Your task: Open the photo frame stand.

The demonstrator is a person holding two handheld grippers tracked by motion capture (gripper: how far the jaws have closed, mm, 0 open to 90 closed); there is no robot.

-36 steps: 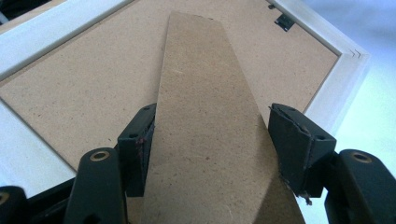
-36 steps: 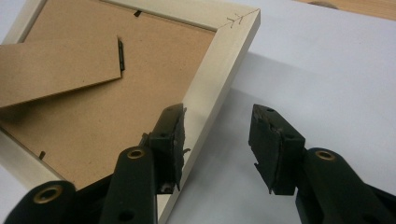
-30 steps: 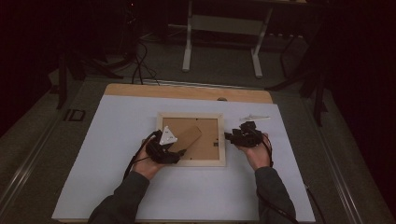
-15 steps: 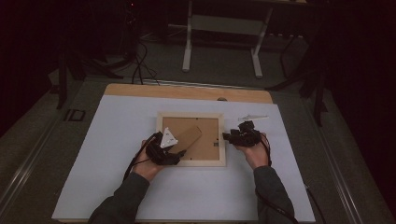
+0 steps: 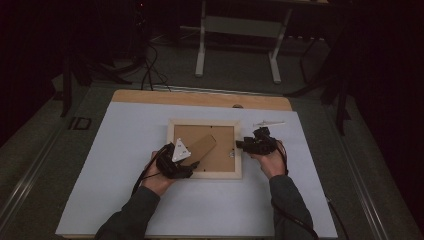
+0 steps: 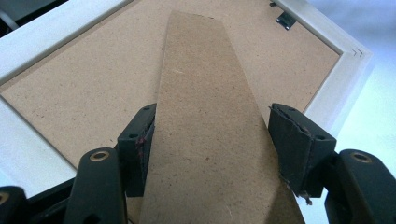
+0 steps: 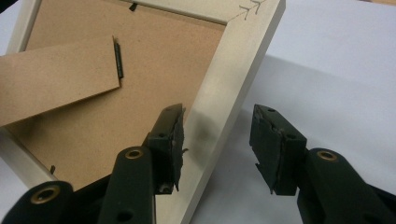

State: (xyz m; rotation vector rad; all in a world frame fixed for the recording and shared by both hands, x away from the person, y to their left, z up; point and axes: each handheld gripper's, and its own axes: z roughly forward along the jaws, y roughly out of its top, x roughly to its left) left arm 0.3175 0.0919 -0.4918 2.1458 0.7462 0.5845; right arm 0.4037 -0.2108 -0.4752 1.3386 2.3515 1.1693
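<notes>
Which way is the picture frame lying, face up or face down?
Face down: the picture frame shows its brown backing board and stand flap upward.

From my remote seat the room was dim. A white sheet (image 5: 125, 200) covered the wooden table (image 5: 200, 97), its bare edge toward the top of the frame. A pale metal stand (image 5: 240, 40) stood top centre on grey floor (image 5: 175, 70); dark cables (image 5: 147, 70) trailed upper left.

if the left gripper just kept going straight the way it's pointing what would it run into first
Probably nothing new at once: the left gripper already straddles the cardboard stand on the back of the picture frame. Sliding on along that strip, it would likely meet the frame's far rail, though depth is hard to judge.
</notes>
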